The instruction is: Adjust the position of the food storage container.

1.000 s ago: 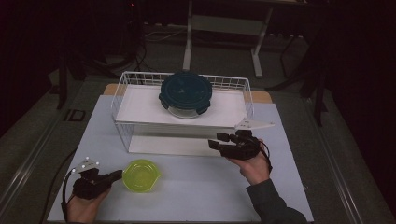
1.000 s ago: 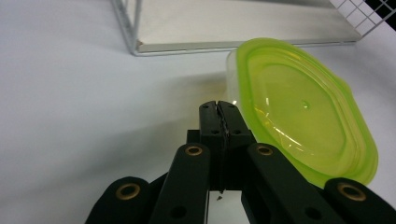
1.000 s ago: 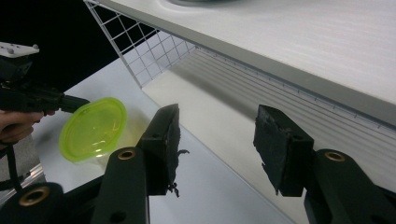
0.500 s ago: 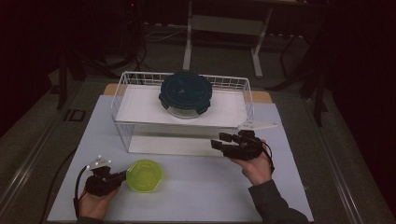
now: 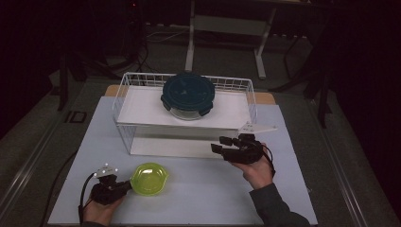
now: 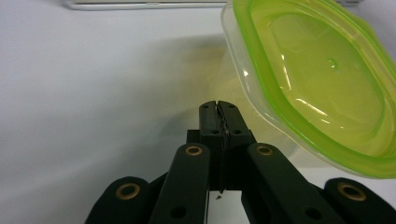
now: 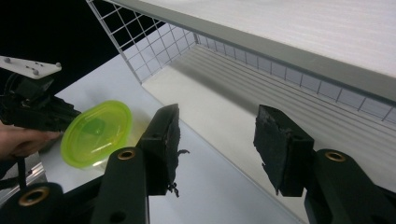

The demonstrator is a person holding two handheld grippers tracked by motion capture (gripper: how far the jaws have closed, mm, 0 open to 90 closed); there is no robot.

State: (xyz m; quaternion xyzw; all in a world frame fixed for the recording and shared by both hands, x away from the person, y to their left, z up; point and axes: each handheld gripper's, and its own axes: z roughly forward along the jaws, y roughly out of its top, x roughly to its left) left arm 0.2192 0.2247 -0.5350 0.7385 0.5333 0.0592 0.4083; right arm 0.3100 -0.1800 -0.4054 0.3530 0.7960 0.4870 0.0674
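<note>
Translucent lime-green plastic bowl (image 5: pixel 149 178) at lower left, on white table sheet (image 5: pixel 198 198). Left gripper (image 6: pixel 218 108) pressed together, empty, just beside bowl's rim. Right gripper (image 7: pixel 215 140) spread wide, empty, before white wire basket (image 5: pixel 124 90). Likely risk: closed tips nudging the light bowl, tipping or sliding it. Dark room beyond.

One green bowl (image 5: pixel 149 178), one lidded container (image 5: pixel 188 95), one wire rack (image 5: pixel 127 85), two grippers.

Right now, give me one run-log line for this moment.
left claw: shut, beside green bowl | right claw: open, empty | lidded container: on rack
</note>
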